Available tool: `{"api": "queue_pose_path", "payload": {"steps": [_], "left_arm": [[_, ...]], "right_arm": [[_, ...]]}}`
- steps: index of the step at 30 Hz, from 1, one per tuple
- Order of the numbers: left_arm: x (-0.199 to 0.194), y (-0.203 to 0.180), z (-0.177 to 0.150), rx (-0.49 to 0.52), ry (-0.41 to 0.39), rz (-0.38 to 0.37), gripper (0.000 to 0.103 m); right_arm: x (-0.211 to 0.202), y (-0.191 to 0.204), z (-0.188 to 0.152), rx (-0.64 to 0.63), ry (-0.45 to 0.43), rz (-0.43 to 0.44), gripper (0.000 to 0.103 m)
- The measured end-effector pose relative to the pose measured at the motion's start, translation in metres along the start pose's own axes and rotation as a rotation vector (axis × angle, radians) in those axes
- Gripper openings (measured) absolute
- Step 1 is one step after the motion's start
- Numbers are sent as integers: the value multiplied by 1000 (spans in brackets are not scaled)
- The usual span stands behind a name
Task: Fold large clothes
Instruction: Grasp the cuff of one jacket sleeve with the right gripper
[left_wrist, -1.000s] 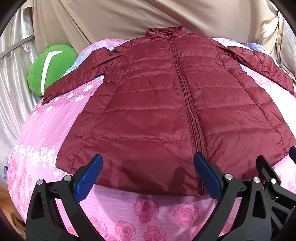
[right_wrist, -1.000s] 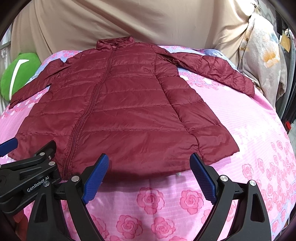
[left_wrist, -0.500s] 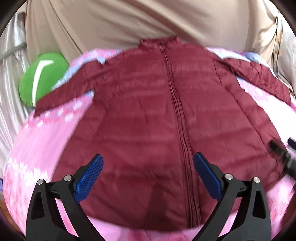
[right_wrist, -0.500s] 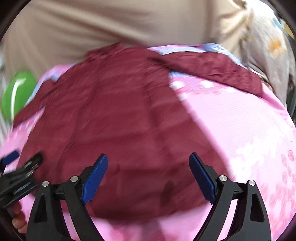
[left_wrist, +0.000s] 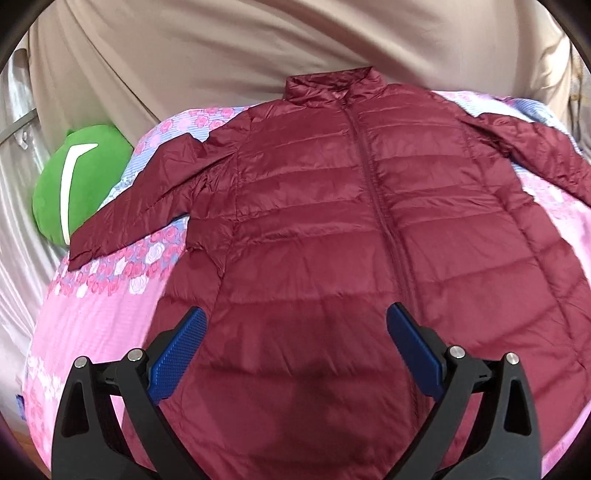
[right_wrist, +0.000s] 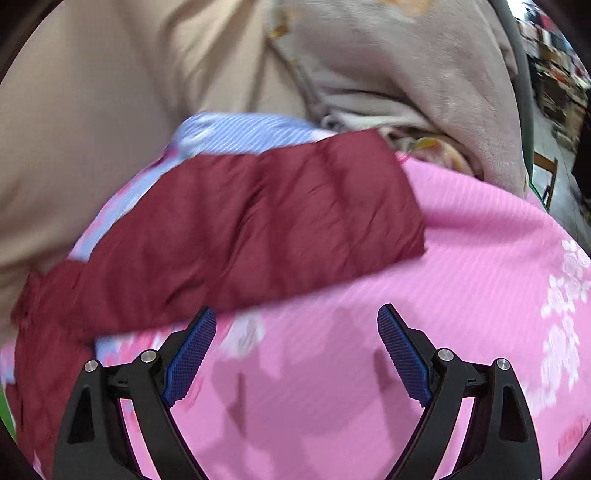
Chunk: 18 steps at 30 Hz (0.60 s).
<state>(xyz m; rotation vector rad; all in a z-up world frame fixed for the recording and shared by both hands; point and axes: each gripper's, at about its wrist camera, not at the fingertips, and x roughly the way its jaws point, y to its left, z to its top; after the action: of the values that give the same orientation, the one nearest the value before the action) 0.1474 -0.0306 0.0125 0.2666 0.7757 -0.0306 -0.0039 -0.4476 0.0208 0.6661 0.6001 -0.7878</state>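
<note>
One jacket (left_wrist: 354, 229), front up and spread flat on the bed (left_wrist: 92, 317) for folding. Left gripper (left_wrist: 295, 347) over its hem, right gripper (right_wrist: 295, 347) near the sleeve (right_wrist: 236, 225); both jaws released, empty.

A pink bedsheet (left_wrist: 92, 314) printed with roses covers the bed, with a blue-striped band (right_wrist: 240, 131) of the same sheet at its far edge. A green plush cushion (left_wrist: 74, 184) (marked with a white stripe) sits at ten o'clock in the left wrist view, touching the beige drape (left_wrist: 221, 55) hung behind the bed. In the right wrist view, at one o'clock, a pale fleece blanket (right_wrist: 424, 74) hangs, with blurred shelves (right_wrist: 557, 74) at two o'clock.
</note>
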Motion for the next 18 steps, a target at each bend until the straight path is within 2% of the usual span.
{"api": "queue_pose_path", "payload": {"steps": [2, 4, 7, 9, 10, 11, 12, 14, 18], "left_arm": [[10, 1, 5, -1, 4, 3, 96], [19, 0, 8, 6, 5, 17, 96], [33, 0, 11, 11, 10, 29, 96], [40, 0, 12, 9, 20, 23, 96], [43, 0, 13, 7, 26, 21, 96], [47, 0, 13, 5, 32, 18, 96], [50, 0, 14, 3, 36, 18, 96], [55, 0, 14, 0, 41, 20, 96], [62, 2, 14, -8, 55, 20, 96]], "right_arm": [[18, -12, 16, 55, 6, -25, 87], [35, -22, 30, 119, 9, -20, 82], [53, -25, 42, 161, 12, -21, 66], [62, -19, 50, 164, 11, -20, 43], [65, -12, 55, 157, 2, -12, 36], [67, -6, 59, 149, -1, -5, 19], [67, 3, 63, 139, -8, 4, 10], [58, 30, 74, 111, -48, 32, 8], [14, 110, 90, -14, -164, 160, 7]]}}
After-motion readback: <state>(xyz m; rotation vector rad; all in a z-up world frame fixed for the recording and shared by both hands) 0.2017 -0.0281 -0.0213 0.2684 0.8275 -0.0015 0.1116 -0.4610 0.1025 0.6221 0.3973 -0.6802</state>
